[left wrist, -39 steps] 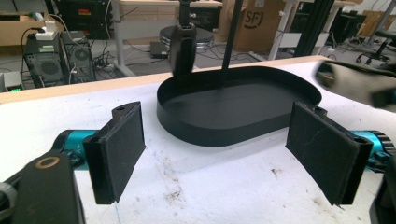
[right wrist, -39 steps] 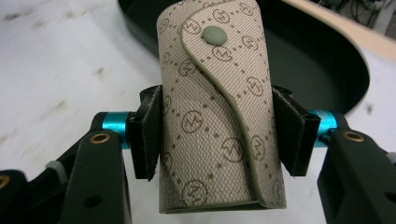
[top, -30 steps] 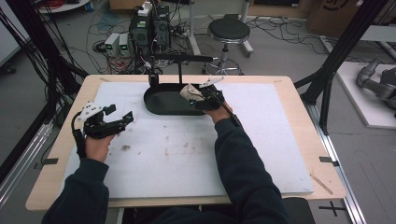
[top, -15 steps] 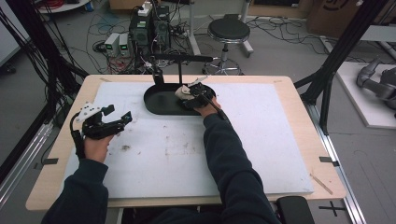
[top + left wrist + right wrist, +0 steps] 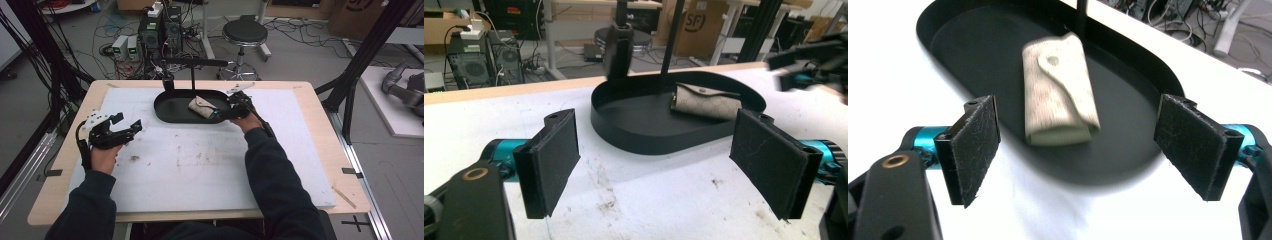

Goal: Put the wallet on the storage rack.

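The beige pouch [image 5: 202,107] lies flat in the black oval tray [image 5: 170,111] at the far middle of the table (snap flap up). The right gripper [image 5: 223,111] hovers just right of it; its jaws have just been opening and now stand wide with nothing between them. The left gripper [image 5: 131,131], near left, is spread wide too.

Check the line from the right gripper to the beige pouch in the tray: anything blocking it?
Nothing visible. The right gripper, jaws open, looks straight at the beige pouch, which lies flat in the black tray. The tray's low rim is beneath that line; its upright post stands behind the pouch.
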The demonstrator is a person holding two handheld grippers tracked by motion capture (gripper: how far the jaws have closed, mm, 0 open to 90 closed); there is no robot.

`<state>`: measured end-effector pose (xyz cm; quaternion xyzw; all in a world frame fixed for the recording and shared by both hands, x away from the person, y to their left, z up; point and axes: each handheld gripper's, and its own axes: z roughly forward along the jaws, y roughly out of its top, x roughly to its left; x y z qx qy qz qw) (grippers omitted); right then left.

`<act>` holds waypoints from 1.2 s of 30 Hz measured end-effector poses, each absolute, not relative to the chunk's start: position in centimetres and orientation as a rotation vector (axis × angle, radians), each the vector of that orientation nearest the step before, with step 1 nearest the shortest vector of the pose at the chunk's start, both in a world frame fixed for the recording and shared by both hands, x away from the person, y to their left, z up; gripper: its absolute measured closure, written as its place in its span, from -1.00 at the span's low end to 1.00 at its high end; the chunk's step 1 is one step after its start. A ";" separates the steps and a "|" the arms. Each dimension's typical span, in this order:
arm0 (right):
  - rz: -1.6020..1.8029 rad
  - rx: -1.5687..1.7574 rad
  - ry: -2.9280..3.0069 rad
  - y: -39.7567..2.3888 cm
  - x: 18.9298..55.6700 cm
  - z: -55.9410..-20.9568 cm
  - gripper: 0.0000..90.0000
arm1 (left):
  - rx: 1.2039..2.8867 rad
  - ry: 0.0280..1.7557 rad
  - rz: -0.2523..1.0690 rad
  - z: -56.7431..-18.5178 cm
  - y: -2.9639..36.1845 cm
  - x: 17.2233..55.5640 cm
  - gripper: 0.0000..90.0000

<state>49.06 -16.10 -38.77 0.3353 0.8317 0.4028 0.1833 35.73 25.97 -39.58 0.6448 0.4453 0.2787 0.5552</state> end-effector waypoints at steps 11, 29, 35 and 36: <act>1.191 0.915 2.216 -24.9 42.0 -37.0 -0.58 | 1.507 1.014 0.671 -39.5 25.9 35.7 -0.57; 1.160 1.100 2.047 -33.3 35.2 -38.9 -0.58 | 1.529 0.981 0.682 -39.0 25.3 35.0 -0.57; 1.157 1.103 2.035 -33.5 34.6 -38.9 -0.58 | 1.538 0.969 0.684 -39.0 25.0 34.6 -0.57; 1.158 1.109 2.033 -33.4 34.6 -38.9 -0.58 | 1.534 0.969 0.686 -39.0 25.0 34.5 -0.57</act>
